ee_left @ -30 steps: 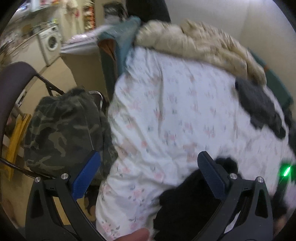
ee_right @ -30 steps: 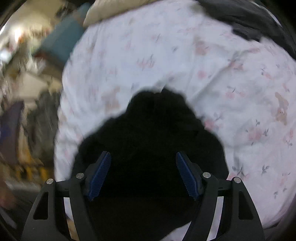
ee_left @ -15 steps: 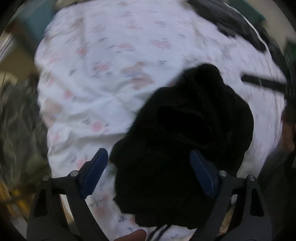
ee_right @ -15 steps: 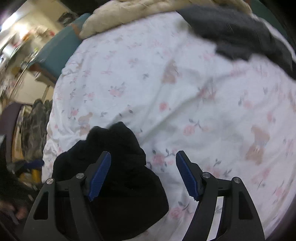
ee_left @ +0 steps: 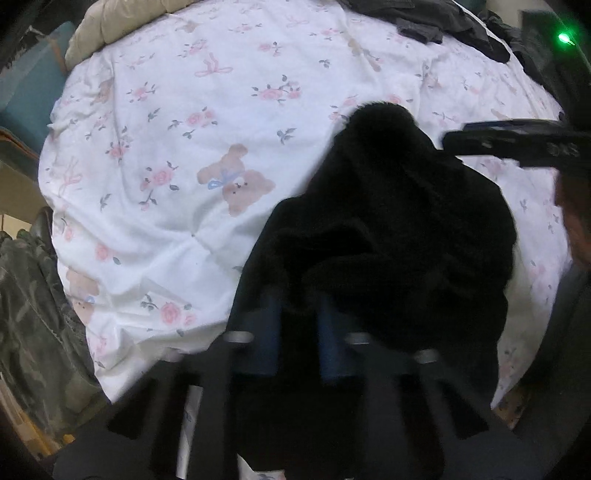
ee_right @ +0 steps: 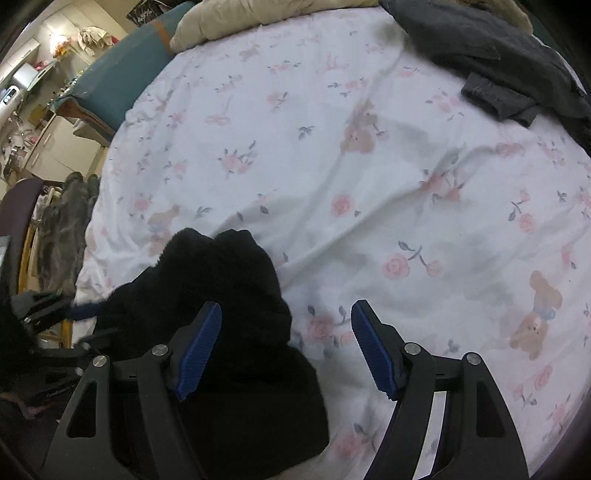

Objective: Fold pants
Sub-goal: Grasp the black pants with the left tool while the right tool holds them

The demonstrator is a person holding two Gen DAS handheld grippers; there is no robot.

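Left wrist view: black pants [ee_left: 399, 229] bunched, no clear axis; left gripper [ee_left: 297, 328] closing on them; right gripper [ee_right: 286, 347] apart.

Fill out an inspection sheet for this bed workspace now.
Surface: floral bedsheet, wrinkled.
Job's things: black pants bunched at the near edge.
Clutter: dark grey clothes at the far side; beige blanket.
Grippers: left gripper closing, pants fabric between its pads; right gripper open, left finger over the pants.
Cables: nothing seen.
Surroundings: camouflage garment, teal furniture.
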